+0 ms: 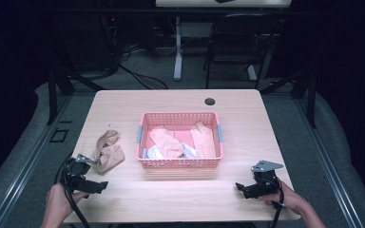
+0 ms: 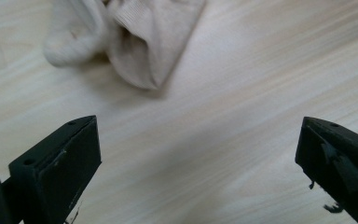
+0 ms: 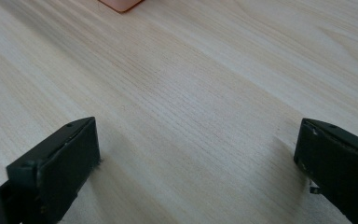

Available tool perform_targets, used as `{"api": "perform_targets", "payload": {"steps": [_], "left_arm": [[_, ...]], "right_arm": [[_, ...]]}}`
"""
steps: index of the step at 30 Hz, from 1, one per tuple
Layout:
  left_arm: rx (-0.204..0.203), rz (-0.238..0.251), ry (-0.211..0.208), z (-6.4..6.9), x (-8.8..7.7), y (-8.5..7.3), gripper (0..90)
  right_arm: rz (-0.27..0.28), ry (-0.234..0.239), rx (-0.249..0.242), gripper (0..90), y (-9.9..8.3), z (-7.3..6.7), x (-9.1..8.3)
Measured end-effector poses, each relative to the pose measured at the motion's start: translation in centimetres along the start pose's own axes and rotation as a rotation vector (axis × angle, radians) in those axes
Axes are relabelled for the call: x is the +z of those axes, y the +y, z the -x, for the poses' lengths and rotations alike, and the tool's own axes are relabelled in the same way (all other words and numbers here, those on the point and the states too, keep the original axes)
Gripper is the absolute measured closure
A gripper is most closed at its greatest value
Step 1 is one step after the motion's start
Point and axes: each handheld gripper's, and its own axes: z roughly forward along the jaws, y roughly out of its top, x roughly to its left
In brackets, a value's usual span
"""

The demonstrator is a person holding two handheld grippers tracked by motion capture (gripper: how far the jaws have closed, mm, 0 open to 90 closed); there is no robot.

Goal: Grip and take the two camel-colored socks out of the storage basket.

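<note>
A pink plastic basket (image 1: 179, 163) stands in the middle of the pale wooden table (image 1: 237, 109), with peach and white socks (image 1: 168, 141) lying inside. A crumpled beige sock (image 1: 108, 151) lies on the table to the basket's left; in the left gripper view this beige sock (image 2: 135, 42) sits ahead of the jaws. My left gripper (image 1: 100, 186) is near the front left edge, just in front of that sock, open with nothing between its jaws (image 2: 198, 163). My right gripper (image 1: 240, 188) rests low at the front right, open over bare wood (image 3: 196, 163).
A dark round cable hole (image 1: 210, 101) sits at the table's far edge. Beyond the table stand a black chair (image 1: 240, 40) and a white desk leg (image 1: 177, 47) on grey floor. A corner of the basket (image 3: 121, 4) shows ahead of the right gripper.
</note>
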Motion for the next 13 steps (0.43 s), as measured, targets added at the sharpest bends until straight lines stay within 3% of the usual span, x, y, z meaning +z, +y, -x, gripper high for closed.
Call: {"api": "perform_targets", "payload": {"steps": [7,13], "left_arm": [[-0.001,0.025,0.001,0.6,0.6,-1.5,0.0],[0.01,0.033,-0.003,0.4,0.4,-1.6,0.0]], "right_arm": [[0.001,-0.002,0.002,0.0,0.0,0.0,0.0],[0.002,-0.002,0.002,0.0,0.0,0.0,0.0]]}}
